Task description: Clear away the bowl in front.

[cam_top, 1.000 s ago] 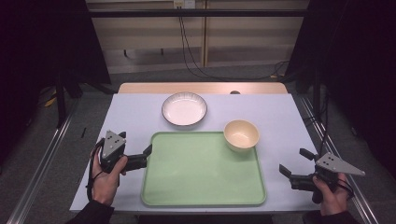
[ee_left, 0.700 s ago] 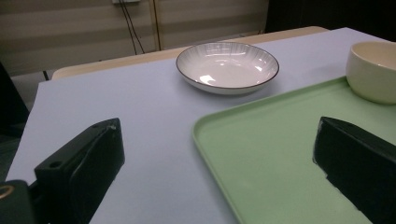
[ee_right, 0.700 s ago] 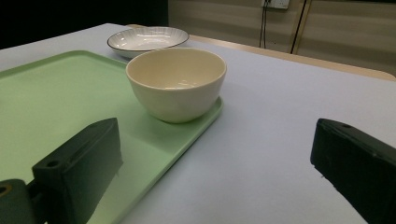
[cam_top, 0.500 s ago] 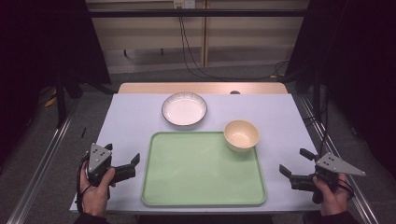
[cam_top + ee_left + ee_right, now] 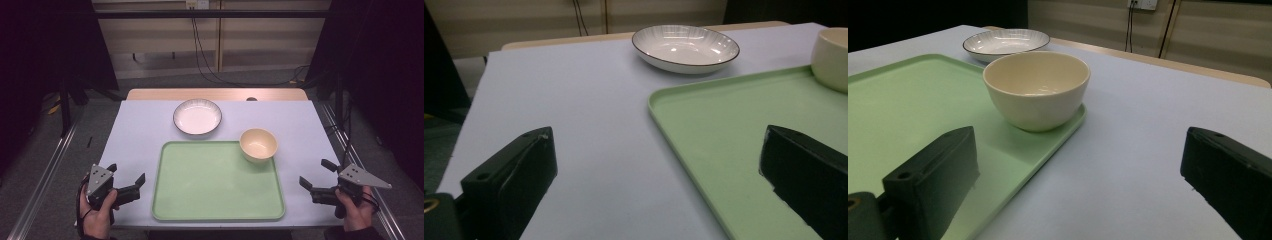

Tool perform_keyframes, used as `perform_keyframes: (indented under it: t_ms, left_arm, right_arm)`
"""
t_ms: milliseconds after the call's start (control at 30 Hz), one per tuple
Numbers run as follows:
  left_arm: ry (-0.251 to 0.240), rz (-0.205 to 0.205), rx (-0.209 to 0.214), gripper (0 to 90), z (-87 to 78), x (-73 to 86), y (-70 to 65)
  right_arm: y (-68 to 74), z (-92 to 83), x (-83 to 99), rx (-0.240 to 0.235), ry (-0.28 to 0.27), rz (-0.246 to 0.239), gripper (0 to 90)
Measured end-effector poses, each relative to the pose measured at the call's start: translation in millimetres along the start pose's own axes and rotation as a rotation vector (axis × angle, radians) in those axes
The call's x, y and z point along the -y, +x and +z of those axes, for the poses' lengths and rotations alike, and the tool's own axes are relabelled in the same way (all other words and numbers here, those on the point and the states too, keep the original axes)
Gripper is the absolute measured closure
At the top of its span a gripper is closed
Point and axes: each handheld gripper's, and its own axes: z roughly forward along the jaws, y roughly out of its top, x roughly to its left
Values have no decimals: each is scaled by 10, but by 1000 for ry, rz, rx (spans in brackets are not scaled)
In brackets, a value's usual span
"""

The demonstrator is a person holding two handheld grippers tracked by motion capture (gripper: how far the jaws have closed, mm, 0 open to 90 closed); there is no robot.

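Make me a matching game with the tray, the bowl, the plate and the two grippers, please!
Things:
1. tray
2. bowl
3. plate
4. left gripper
5. right gripper

Matches:
a. cream, sitting in the tray's far right corner
b. white with a dark rim, on the table behind the tray
c. open, held near the tray's left edge
d. light green and flat
e. open, held off the tray's right edge

Pairs: 1-d, 2-a, 3-b, 4-c, 5-e
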Motion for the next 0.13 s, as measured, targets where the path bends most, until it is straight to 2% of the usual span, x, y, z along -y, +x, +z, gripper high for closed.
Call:
perform_keyframes:
  t_ms: [33, 133]
  left_arm:
    - [-4, 1, -24, 20, 5, 4, 28]
    - [7, -6, -21, 19, 23, 13, 34]
  right_arm:
    - [-2, 8, 1, 1, 1, -5, 13]
    - [-5, 14, 1, 0, 0, -4, 13]
